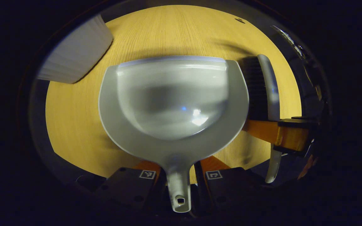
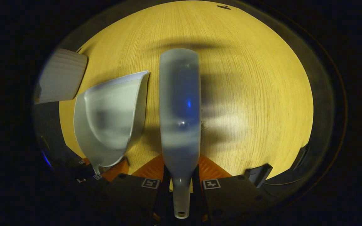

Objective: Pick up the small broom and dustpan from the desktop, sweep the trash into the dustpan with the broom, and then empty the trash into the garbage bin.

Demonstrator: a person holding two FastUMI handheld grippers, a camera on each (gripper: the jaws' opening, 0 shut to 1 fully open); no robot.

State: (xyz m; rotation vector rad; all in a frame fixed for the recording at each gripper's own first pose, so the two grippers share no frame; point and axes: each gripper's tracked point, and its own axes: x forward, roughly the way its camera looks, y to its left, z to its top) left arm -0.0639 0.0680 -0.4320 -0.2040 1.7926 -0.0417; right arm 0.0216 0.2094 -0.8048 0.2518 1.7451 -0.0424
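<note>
Wooden desktop (image 1: 74, 125) spreads beneath both tools, with a white ribbed bin (image 1: 74, 53) at its far left edge. Over its middle, the left gripper (image 1: 179, 175) clamps the grey dustpan (image 1: 174, 103) by its handle. Just beside it, the right gripper (image 2: 181, 183) pinches the broom (image 2: 179, 103) handle, bristles facing the dustpan.

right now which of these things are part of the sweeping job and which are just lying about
Part of the job:
- dustpan, handle between the left gripper fingers
- broom, handle between the right gripper fingers

Just lying about:
- pale ridged object at the desktop edge; too blurred to identify
- small dark mark on the far desktop
</note>
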